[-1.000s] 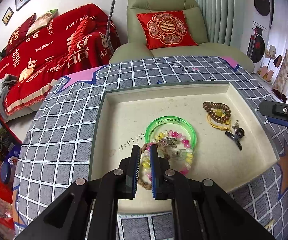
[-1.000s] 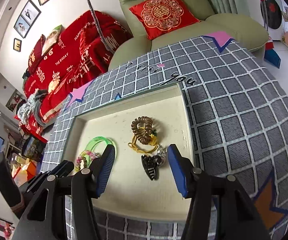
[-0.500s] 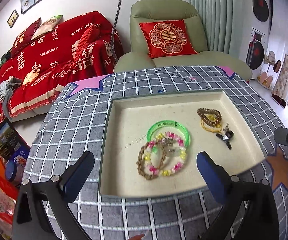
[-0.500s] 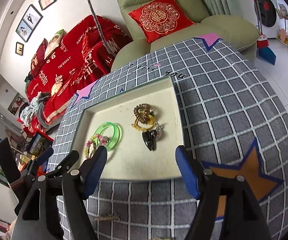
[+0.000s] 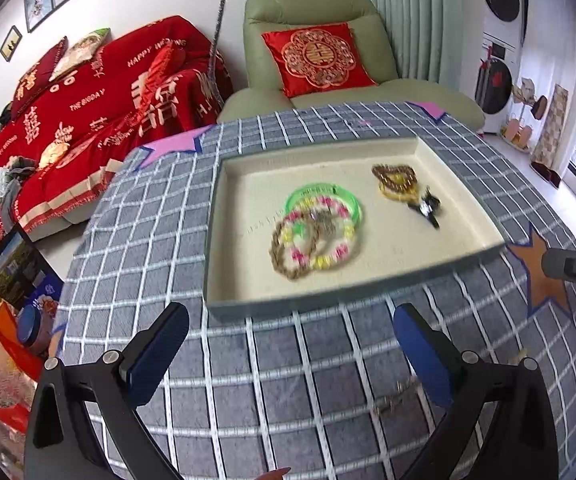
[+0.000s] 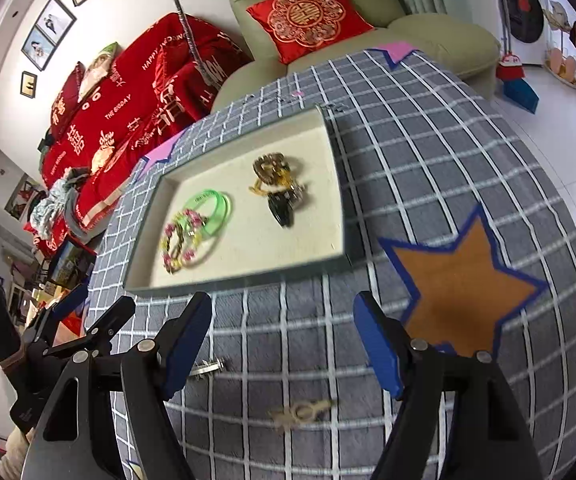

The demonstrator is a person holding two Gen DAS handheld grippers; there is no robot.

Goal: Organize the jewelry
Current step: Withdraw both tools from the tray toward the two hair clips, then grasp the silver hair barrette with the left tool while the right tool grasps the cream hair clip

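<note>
A cream-lined tray [image 5: 224, 240] [image 6: 340, 184] sits on the grey checked tablecloth. In it lie a green bangle [image 5: 350, 198] [image 6: 218, 210], a pink-and-yellow bead bracelet [image 5: 338, 252] [image 6: 176, 240], a brown braided bracelet [image 5: 278, 248], a brown bead bracelet on yellow cord [image 5: 394, 178] [image 6: 270, 168] and a black hair clip [image 5: 428, 208] [image 6: 282, 210]. My left gripper [image 5: 288, 354] is open and empty, near of the tray. My right gripper [image 6: 282, 346] is open and empty, above the cloth. A gold piece [image 6: 302, 412] and a small silver piece [image 6: 206, 368] lie on the cloth near it.
An orange star patch [image 6: 460, 284] lies right of the tray. A green armchair with a red cushion [image 5: 316, 58] stands behind the table, a red-covered sofa [image 5: 88, 108] to the left. A small gold piece [image 5: 392, 398] lies on the cloth near my left gripper.
My left gripper opened, let go of the bracelets in the tray and pulled back off the tray. My right gripper also pulled back from above the tray to the near cloth.
</note>
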